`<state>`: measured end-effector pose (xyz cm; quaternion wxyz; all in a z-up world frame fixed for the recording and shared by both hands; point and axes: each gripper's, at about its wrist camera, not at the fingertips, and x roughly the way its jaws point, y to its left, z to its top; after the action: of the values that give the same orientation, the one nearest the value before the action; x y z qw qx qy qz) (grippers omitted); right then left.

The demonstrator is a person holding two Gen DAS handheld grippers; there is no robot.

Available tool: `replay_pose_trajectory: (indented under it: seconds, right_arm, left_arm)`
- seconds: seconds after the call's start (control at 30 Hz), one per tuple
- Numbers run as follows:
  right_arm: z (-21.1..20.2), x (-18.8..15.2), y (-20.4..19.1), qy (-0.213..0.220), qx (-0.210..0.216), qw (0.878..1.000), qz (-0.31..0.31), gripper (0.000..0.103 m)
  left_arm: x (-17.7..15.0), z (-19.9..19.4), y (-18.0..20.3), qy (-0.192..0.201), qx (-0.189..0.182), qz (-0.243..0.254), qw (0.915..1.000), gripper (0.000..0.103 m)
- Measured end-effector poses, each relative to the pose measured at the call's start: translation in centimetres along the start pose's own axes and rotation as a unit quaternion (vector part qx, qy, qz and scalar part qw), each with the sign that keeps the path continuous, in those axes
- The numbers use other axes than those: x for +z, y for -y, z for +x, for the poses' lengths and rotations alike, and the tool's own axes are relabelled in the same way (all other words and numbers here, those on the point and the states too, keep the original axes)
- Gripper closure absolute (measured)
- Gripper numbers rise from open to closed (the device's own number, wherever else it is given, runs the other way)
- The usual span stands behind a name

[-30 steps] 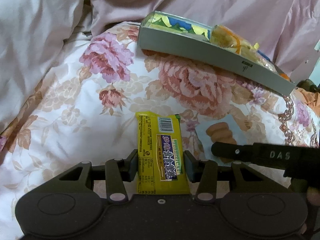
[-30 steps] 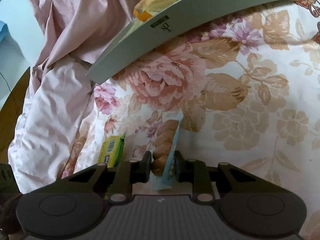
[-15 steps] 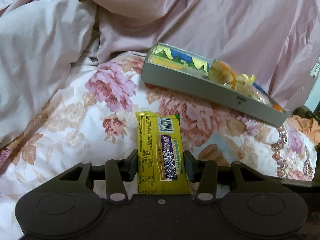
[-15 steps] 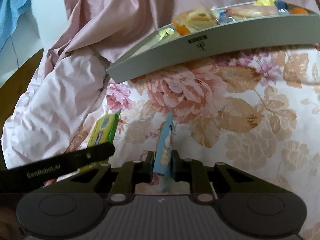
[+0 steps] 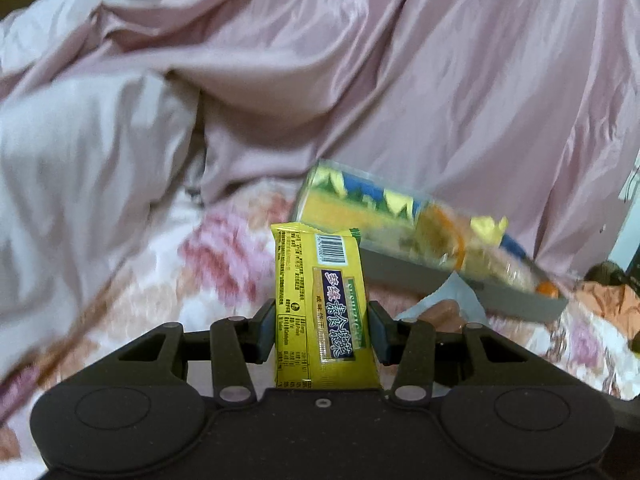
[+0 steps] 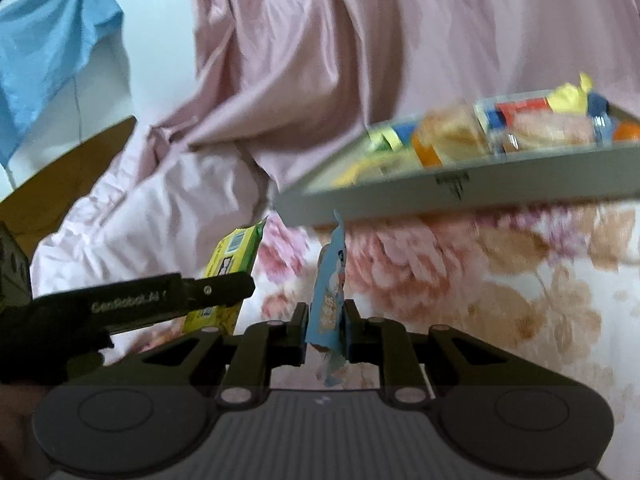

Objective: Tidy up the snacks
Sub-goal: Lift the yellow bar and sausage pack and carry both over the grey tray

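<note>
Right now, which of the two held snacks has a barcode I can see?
The yellow packet, clamped flat in the left gripper, shows a barcode near its top. The light blue packet in the right gripper is held edge-on, no barcode visible.

Pink duvet (image 5: 440,80), floral bedspread (image 6: 520,280), blue cloth (image 6: 52,48)

Glossy yellow plastic wrapper (image 5: 320,304), satiny pink sheet (image 5: 440,80), matt grey tray (image 6: 480,192)
</note>
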<state>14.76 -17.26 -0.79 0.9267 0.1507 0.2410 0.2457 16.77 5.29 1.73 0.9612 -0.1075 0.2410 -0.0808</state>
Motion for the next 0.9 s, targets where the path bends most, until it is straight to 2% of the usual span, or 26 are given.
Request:
replay_pose_trajectory:
  seconds: [0.23, 0.5, 0.7, 0.9]
  right_arm:
    - [0.3, 3.3, -0.2, 0.053, 0.013, 0.998, -0.014, 0.085]
    - [1.1, 6.7, 1.2, 0.101, -0.003, 0.995, -0.022, 0.085]
    - [2.8, 8.1, 2.2, 0.114, -0.015, 0.993, -0.03, 0.085]
    - [4.3, 8.2, 3.2, 0.104, -0.02, 0.994, -0.027, 0.085]
  left_arm:
    - [3.4, 1.9, 1.6, 0.024, 0.003, 0.011, 0.9996, 0.054]
    - [6.5, 5.3, 2.5, 0.033, 0.007, 0.006, 0.9994, 0.054]
    - [7.8, 7.9, 2.6, 0.022, 0.013, 0.009, 0.9996, 0.054]
    - [8.3, 10.2, 2.1, 0.006, 0.019, 0.0, 0.9998, 0.054]
